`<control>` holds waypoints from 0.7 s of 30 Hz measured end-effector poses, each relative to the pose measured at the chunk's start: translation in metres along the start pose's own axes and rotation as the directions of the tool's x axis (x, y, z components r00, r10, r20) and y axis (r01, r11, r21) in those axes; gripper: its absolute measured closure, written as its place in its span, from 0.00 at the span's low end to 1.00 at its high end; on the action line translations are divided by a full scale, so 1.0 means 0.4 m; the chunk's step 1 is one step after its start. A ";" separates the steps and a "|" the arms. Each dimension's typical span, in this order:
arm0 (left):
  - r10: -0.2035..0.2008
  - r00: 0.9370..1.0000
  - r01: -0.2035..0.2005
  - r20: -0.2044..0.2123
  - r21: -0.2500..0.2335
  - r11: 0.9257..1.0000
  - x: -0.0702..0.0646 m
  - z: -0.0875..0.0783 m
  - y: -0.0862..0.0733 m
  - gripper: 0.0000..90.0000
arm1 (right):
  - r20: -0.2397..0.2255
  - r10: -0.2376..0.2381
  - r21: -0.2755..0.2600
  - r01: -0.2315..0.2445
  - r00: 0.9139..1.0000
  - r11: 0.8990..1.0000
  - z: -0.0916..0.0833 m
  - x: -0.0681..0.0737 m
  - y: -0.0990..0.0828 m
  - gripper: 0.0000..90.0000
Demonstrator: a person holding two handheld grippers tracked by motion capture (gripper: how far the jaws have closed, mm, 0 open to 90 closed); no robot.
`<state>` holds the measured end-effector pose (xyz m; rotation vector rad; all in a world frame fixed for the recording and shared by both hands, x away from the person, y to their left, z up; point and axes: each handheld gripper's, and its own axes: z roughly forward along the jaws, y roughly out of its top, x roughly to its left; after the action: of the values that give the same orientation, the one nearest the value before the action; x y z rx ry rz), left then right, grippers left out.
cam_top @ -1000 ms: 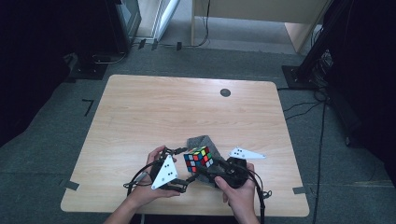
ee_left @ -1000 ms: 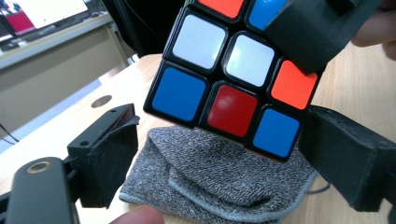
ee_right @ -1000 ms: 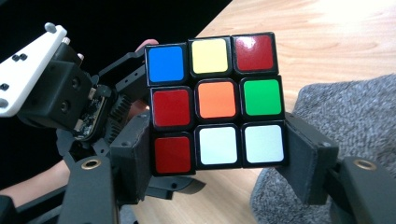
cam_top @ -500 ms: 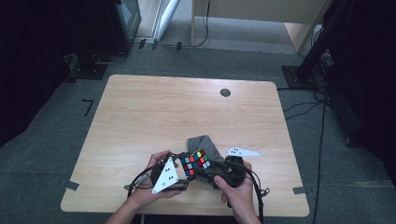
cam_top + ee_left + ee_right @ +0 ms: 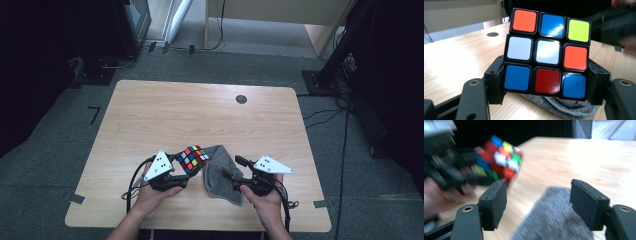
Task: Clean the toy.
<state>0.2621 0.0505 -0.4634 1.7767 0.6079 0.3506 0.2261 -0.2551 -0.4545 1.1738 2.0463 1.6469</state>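
Just beside cube (image 5: 192,158), cloth (image 5: 220,175) (grey, rumpled).

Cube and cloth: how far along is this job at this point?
Done: the left gripper has just closed its jaws on the cube, which sits lifted above the table. In hand: the right gripper stands open with the grey cloth between its jaws, not clamped. Left, probably: gripping the cloth and wiping the cube; no wiping contact shows yet.
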 end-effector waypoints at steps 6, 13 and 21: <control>-0.002 1.000 0.001 0.013 0.039 0.999 -0.006 0.006 0.000 0.37 | 0.043 -0.089 0.132 0.082 0.995 0.988 0.075 -0.015 -0.057 0.40; 0.027 1.000 -0.028 0.017 0.073 0.997 -0.025 0.021 0.001 0.37 | 0.086 -0.152 0.194 0.134 0.985 0.972 0.133 -0.009 -0.079 0.42; -0.003 1.000 0.005 -0.022 0.067 0.998 -0.006 0.010 0.002 0.37 | 0.125 -0.252 0.336 0.198 0.960 0.921 0.176 0.013 -0.112 0.41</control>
<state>0.2624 0.0457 -0.4636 1.8374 0.6454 0.3507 0.2492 -0.2037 -0.5163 1.0754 2.2978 1.0997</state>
